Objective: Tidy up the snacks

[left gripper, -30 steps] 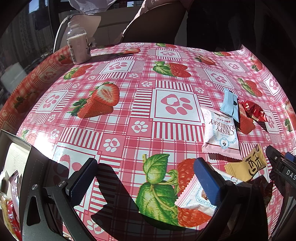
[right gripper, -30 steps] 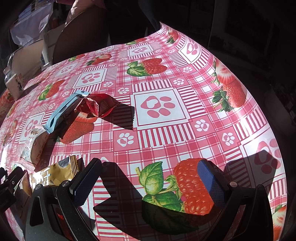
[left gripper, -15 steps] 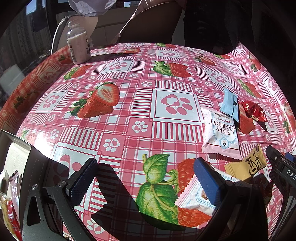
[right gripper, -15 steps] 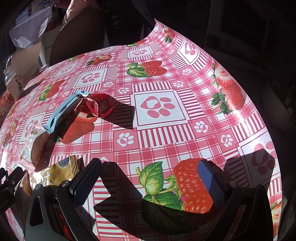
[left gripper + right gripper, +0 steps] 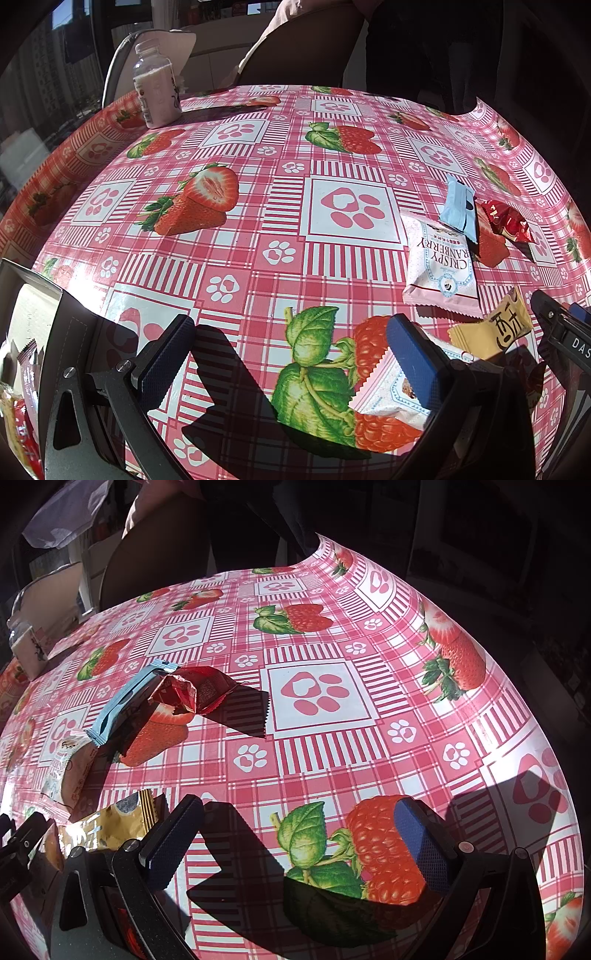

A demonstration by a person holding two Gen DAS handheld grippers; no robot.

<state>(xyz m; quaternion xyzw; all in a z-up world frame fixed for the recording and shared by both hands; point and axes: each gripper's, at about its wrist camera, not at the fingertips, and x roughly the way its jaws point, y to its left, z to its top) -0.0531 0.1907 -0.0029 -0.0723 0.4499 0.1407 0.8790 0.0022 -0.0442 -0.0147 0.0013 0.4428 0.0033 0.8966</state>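
The surface [image 5: 332, 122] ahead of both tools wears a glossy pink-and-white checked cloth printed with strawberries, raspberries and paw prints. The left tool [image 5: 291, 354] hangs over it with its blue-padded fingers spread wide and nothing between them; the right tool [image 5: 295, 834] is likewise wide and empty.

Far ahead and left of the left tool stands a clear plastic bottle of pale pink drink [image 5: 157, 88], upright near the surface's far edge. At the left tool's near left is a dark open box [image 5: 70, 332] with snack wrappers inside it, their print too blurred to read.

The snacks lie loose to the right of the left tool. Ahead of its right finger is a pale pink pillow packet marked "CRISPY CRANBERRY" [image 5: 441, 266]. A white-and-pink packet with a zigzag edge [image 5: 388, 391] lies partly under that finger. Just right of it is a yellow packet with a dark Chinese character [image 5: 495, 332]. Beyond lies a light blue slim packet [image 5: 125, 701], its end resting on the cranberry packet, and beside it a crumpled red foil packet [image 5: 192, 694].
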